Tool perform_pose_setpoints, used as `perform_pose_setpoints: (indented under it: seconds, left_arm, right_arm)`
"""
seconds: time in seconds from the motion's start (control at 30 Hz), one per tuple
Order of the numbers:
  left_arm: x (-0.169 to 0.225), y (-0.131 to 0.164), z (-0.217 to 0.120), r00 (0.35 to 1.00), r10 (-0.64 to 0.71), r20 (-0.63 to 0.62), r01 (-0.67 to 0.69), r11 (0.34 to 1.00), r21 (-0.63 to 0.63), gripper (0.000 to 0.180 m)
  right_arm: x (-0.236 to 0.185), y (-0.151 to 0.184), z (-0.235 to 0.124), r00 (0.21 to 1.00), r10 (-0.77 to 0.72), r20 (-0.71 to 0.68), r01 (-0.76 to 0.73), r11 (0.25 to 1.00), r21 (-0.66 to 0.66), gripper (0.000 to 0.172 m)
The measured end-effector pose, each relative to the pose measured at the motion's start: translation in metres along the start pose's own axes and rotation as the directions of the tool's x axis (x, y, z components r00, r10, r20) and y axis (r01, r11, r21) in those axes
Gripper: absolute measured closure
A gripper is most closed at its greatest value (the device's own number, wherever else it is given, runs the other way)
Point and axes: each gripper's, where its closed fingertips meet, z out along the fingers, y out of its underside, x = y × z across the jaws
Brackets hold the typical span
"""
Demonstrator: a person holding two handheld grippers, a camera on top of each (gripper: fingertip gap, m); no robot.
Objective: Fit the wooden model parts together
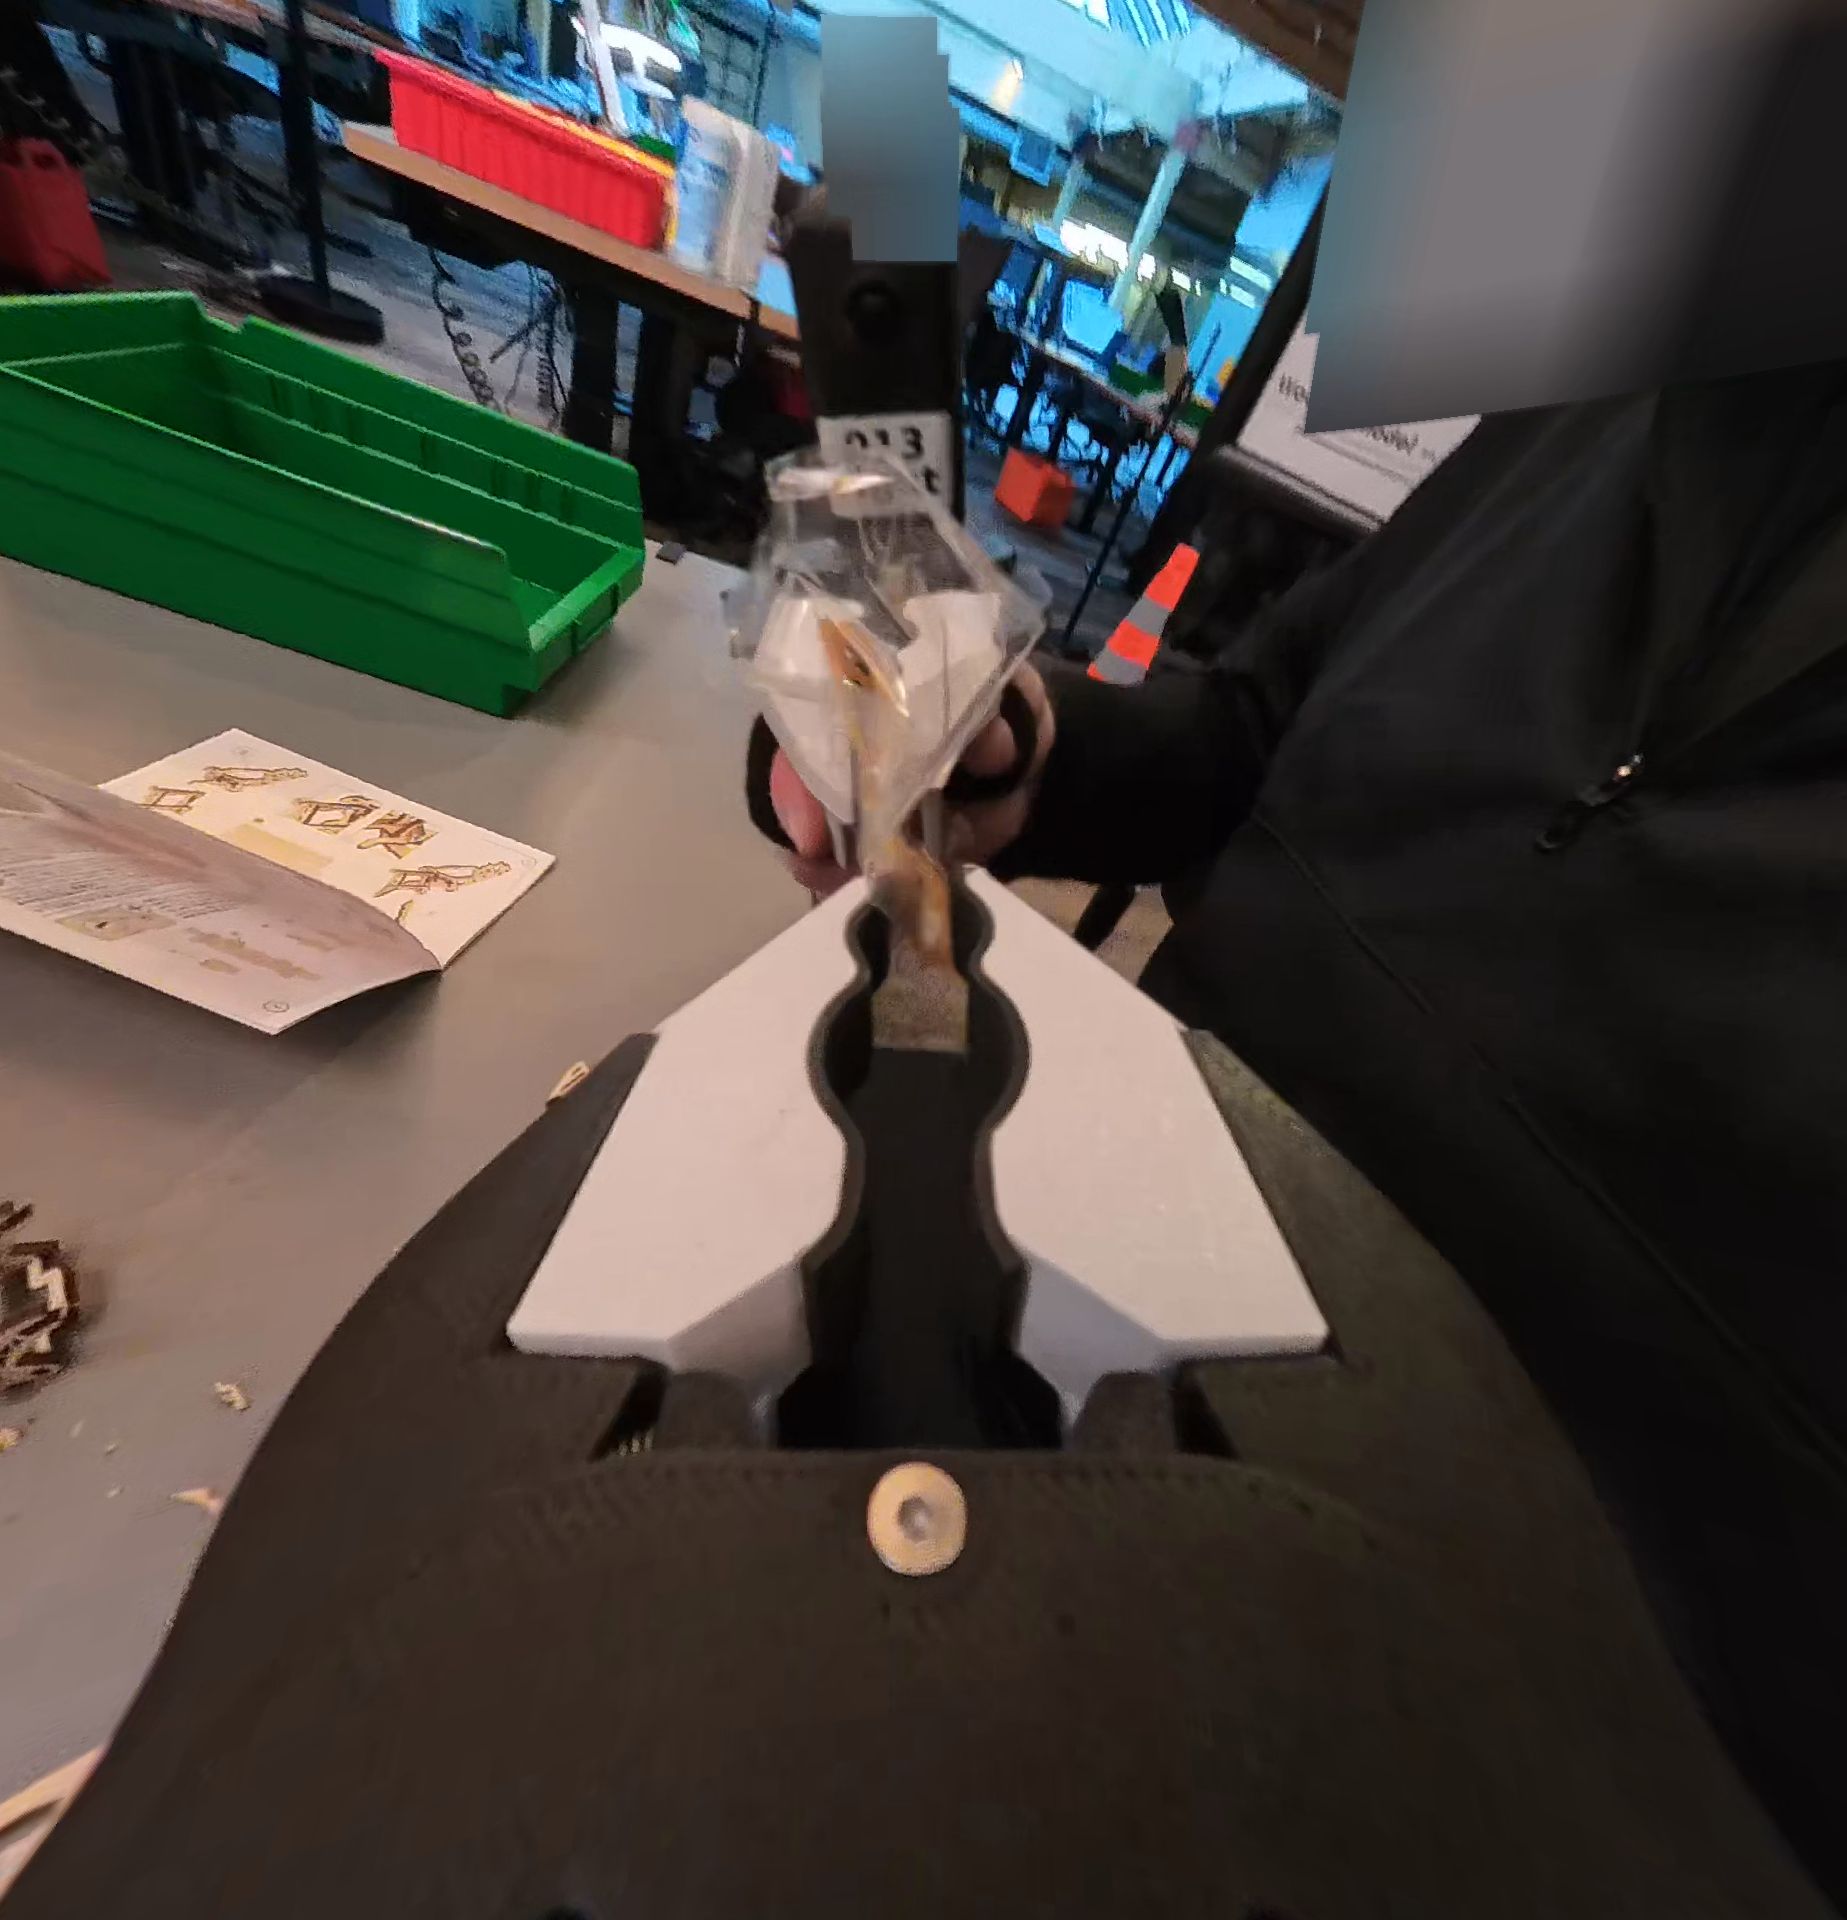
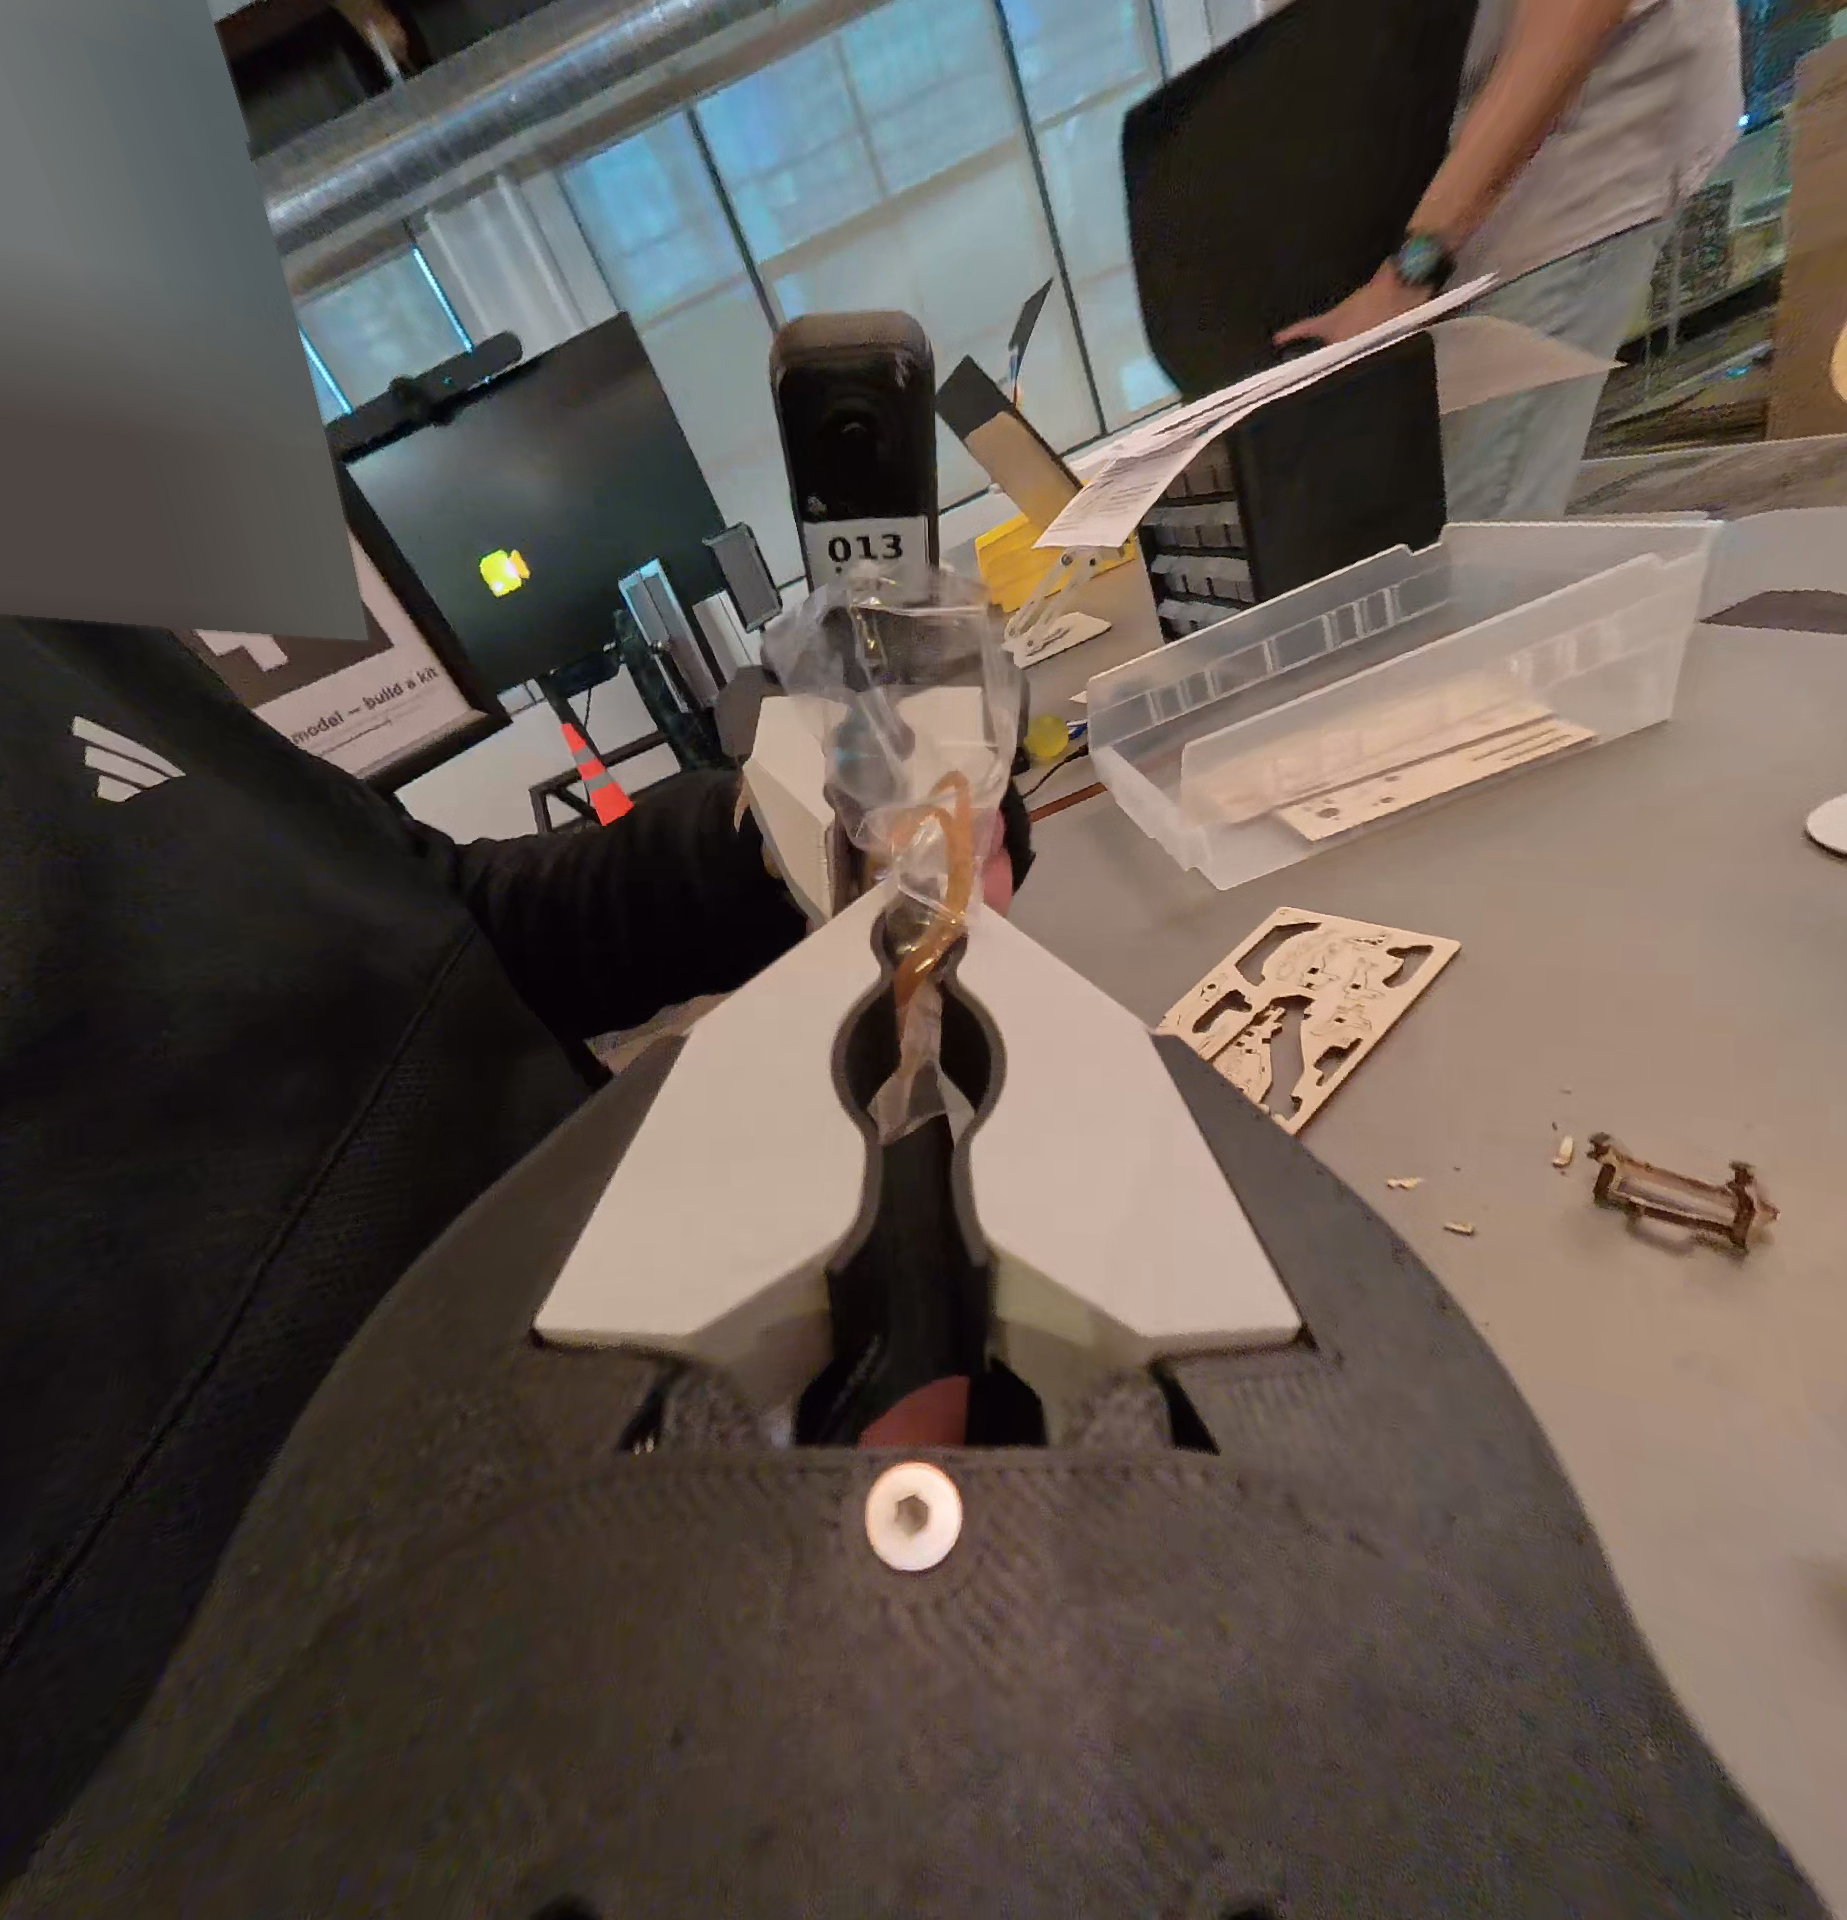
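Note:
A small clear plastic bag (image 1: pixel 877 623) with amber rubber bands and a grey gritty strip (image 1: pixel 919 1013) in it is held in the air between my two grippers. My left gripper (image 1: pixel 914 899) is shut on one end of the bag. My right gripper (image 2: pixel 924 914) is shut on the other end, with the rubber bands (image 2: pixel 950 831) bunched at its tips. The two grippers face each other tip to tip. The right gripper (image 1: pixel 891 842) shows beyond the bag in the left wrist view. A punched wooden parts sheet (image 2: pixel 1314 1008) and a small assembled wooden piece (image 2: pixel 1677 1195) lie on the grey table (image 2: pixel 1521 1455).
A green bin (image 1: pixel 275 468) and an open instruction booklet (image 1: pixel 275 883) lie on the table's left, with wood scraps (image 1: pixel 15 1299) nearby. A clear plastic tray (image 2: pixel 1397 675) holding wooden sheets stands at the right. The person in a black jacket (image 1: pixel 1521 935) is close behind the grippers. The grippers are tip to tip, or close to it. From either gripper's tips it is about 25 cm to the small assembled wooden piece (image 2: pixel 1677 1195). Seen from the left wrist view (image 1: pixel 22 1292) as well.

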Motion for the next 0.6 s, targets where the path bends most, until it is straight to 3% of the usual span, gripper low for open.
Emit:
perform_pose_setpoints:
  seconds: [0.13,0.2,0.27,0.43,0.6]
  left_arm:
    - [-0.011,-0.001,0.010,0.997,-0.067,0.040,0.063,0.994,0.084,0.143]
    - [-0.013,0.004,0.018,0.995,-0.089,0.048,0.085,0.993,0.087,0.138]
    - [-0.014,0.006,0.025,0.992,-0.112,0.066,0.104,0.988,0.115,0.144]
    - [-0.017,0.002,0.019,0.977,-0.167,0.132,0.133,0.963,0.235,0.177]
    - [-0.012,0.003,0.002,0.969,-0.157,0.192,0.103,0.959,0.265,0.179]
  right_arm:
    - [0.004,0.001,-0.010,0.999,0.013,-0.030,-0.012,0.999,0.050,0.172]
    - [0.007,0.001,-0.012,0.999,0.002,-0.055,0.002,0.997,0.074,0.172]
    - [0.009,0.001,-0.012,0.998,0.005,-0.058,0.000,0.996,0.088,0.172]
    - [0.010,0.000,-0.004,0.996,-0.030,-0.079,0.039,0.993,0.116,0.172]
    - [0.002,0.000,0.013,0.999,-0.045,-0.031,0.047,0.995,0.092,0.172]
